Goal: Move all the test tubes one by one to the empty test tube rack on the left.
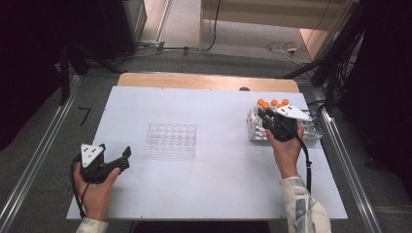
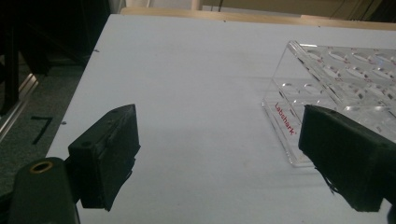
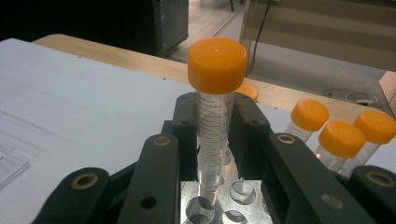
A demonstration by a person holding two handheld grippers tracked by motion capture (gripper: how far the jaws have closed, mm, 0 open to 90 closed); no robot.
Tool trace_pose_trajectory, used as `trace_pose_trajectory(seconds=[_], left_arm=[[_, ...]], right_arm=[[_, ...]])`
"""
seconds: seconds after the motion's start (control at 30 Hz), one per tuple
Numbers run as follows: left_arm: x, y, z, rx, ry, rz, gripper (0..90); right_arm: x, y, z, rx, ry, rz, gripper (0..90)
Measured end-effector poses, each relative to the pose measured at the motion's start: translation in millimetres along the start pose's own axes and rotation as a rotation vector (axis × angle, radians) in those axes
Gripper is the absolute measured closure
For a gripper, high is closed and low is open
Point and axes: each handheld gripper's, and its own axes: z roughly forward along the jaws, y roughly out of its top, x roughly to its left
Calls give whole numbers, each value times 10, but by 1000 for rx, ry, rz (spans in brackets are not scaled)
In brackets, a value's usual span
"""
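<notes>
Tube point(image 3: 215, 116) is held in the right claw point(image 3: 215, 135), jaws clamped on the clear barrel just under the cap point(image 3: 217, 64). In the right gripper view it stands upright at centre frame, its lower end over the holes of the full rack point(image 3: 219, 205) at bottom centre. In the high view the right claw point(image 1: 266, 118) sits at right of centre, over that rack point(image 1: 311, 133).

Handling, as judged: the tube is light, stiff, thin-walled plastic, and the smooth barrel is likely slippery. The hold is best taken high on the barrel, below the cap, as it is now; a tilt could jam the tip against a hole rim.

Appearance: clear cylinder with fine printed graduation marks, wide orange screw cap, contents not discernible. Three more orange-capped tubes point(image 3: 338, 142) are seen at right of the frame, another partly hidden behind the claw.

Left claw point(image 1: 124, 158) rests at lower left of the high view on the desk point(image 1: 218, 179), jaws wide apart with nothing between. An empty clear rack point(image 1: 171, 139) lies at centre; its corner point(image 2: 299, 135) is seen in the left gripper view.
</notes>
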Motion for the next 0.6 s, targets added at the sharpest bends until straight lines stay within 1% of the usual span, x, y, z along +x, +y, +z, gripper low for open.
trace_pose_trajectory(seconds=[0.03,0.07,0.13,0.2,0.23,0.3,0.37,0.4,0.43,0.47,0.5,0.53,0.6], left_arm=[[-6,1,0,0,-5,-1,123],[-12,3,-1,-1,-8,-3,127],[-22,6,-5,-1,-19,-3,131],[-32,10,-10,3,-38,-11,137],[-38,13,-15,2,-51,-18,144],[-59,23,-26,-2,-70,-27,147],[-86,34,-37,2,-78,-19,147],[-103,38,-38,-2,-83,-20,147],[-120,43,-41,-1,-88,-16,147],[-140,50,-45,2,-92,-14,147],[-162,56,-47,1,-99,-13,147],[-185,62,-53,4,-102,-8,147],[-230,76,-57,7,-104,11,147]], right_arm=[[0,0,0,0,0,0,717],[0,28,-51,-13,11,8,718],[6,42,-76,-19,16,6,718],[25,65,-119,-26,31,3,717],[59,72,-151,-27,46,-5,718],[81,70,-162,-22,53,-13,717],[126,63,-178,-16,66,-26,717],[168,54,-191,-14,89,-31,718],[168,54,-191,-14,89,-31,718],[213,41,-200,-7,111,-29,718],[213,41,-200,-7,111,-29,718],[262,23,-202,0,131,-32,718],[286,14,-201,4,140,-40,718]])
